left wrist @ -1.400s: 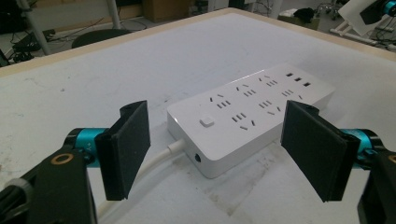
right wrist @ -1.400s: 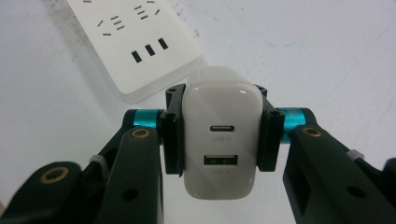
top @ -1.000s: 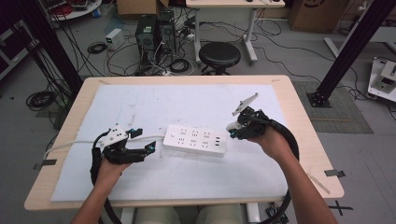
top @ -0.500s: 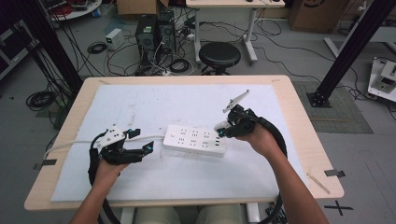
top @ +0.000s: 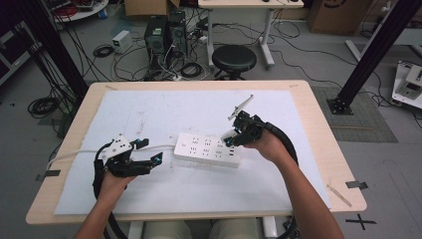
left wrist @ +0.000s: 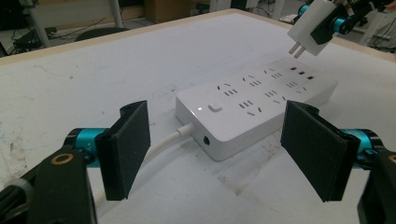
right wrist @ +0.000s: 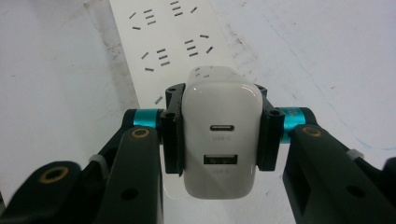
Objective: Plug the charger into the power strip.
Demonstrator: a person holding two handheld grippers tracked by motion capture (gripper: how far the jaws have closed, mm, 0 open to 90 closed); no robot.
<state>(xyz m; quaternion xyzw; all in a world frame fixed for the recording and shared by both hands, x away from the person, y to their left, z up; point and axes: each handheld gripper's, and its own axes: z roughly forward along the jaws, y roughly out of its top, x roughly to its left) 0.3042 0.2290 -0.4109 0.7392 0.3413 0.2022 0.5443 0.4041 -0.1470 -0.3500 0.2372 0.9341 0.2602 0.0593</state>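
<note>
A white power strip [top: 207, 150] lies across the middle of the white mat, its cable [top: 74, 155] running off to the left. My right gripper [top: 230, 137] is shut on a white USB charger [right wrist: 220, 140], held just above the strip's right end [right wrist: 159, 37] with its two prongs [left wrist: 296, 48] pointing down. The charger's two USB ports face the right gripper camera. My left gripper [top: 150, 152] rests on the mat just left of the strip, open, jaws either side of the cable. From the left gripper view the strip's switch end [left wrist: 215, 107] lies ahead between the open pads [left wrist: 129, 144].
The white mat [top: 149, 114] covers most of the wooden table [top: 323, 139]. A small wooden stick [top: 339, 193] lies near the table's right front corner. Behind the table stand a black stool [top: 234, 59], computer towers [top: 164, 35] and tangled floor cables.
My right gripper has carried the charger leftwards and down, from right of the strip to just above its right end. The left gripper has stayed put.
</note>
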